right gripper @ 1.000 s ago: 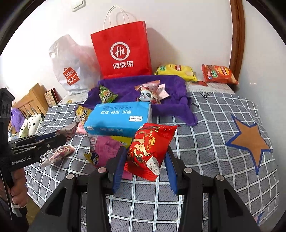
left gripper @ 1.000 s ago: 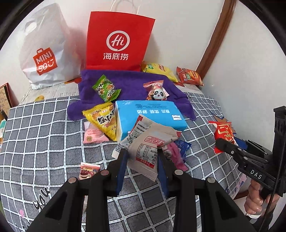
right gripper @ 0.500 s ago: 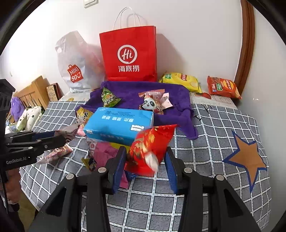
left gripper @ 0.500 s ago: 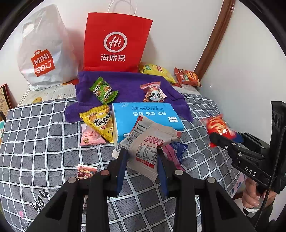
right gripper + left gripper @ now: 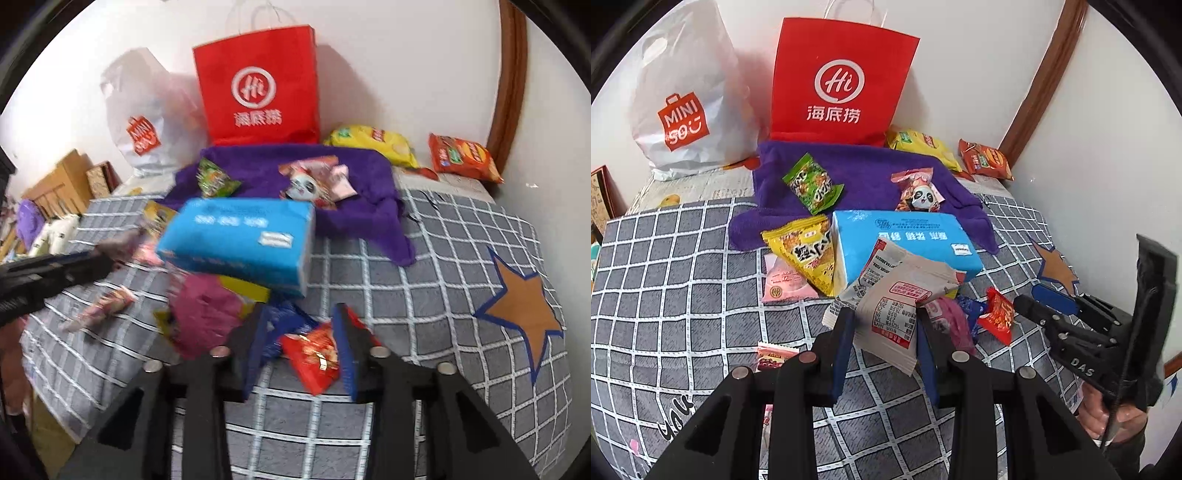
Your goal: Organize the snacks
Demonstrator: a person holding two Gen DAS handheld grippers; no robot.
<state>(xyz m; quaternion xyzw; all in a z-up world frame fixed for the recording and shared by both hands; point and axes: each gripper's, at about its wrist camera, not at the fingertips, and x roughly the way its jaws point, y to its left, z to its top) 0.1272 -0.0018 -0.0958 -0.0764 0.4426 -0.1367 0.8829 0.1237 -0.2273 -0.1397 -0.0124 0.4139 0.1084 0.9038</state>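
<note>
My left gripper (image 5: pixel 884 325) is shut on a white snack packet with a red label (image 5: pixel 901 295), held above the checked bedcover (image 5: pixel 683 295). In the right wrist view, which is blurred, my right gripper (image 5: pixel 301 332) is shut on a red snack packet (image 5: pixel 314 354), low over the bedcover just in front of a blue packet (image 5: pixel 288 321) and a magenta packet (image 5: pixel 207 314). The left wrist view shows the right gripper (image 5: pixel 1027 308) with that red packet (image 5: pixel 999 314) at its tip. A blue tissue box (image 5: pixel 905 243) lies behind both.
On a purple towel (image 5: pixel 864 173) lie a green packet (image 5: pixel 812 184) and a panda packet (image 5: pixel 919 192). A red paper bag (image 5: pixel 838 81) and a white plastic bag (image 5: pixel 683 103) stand at the wall. Yellow (image 5: pixel 923 146) and orange (image 5: pixel 986 160) chip bags lie at the back right.
My right gripper has come down with the red packet to just over the bedcover beside the pile. The left gripper and its white packet have stayed put.
</note>
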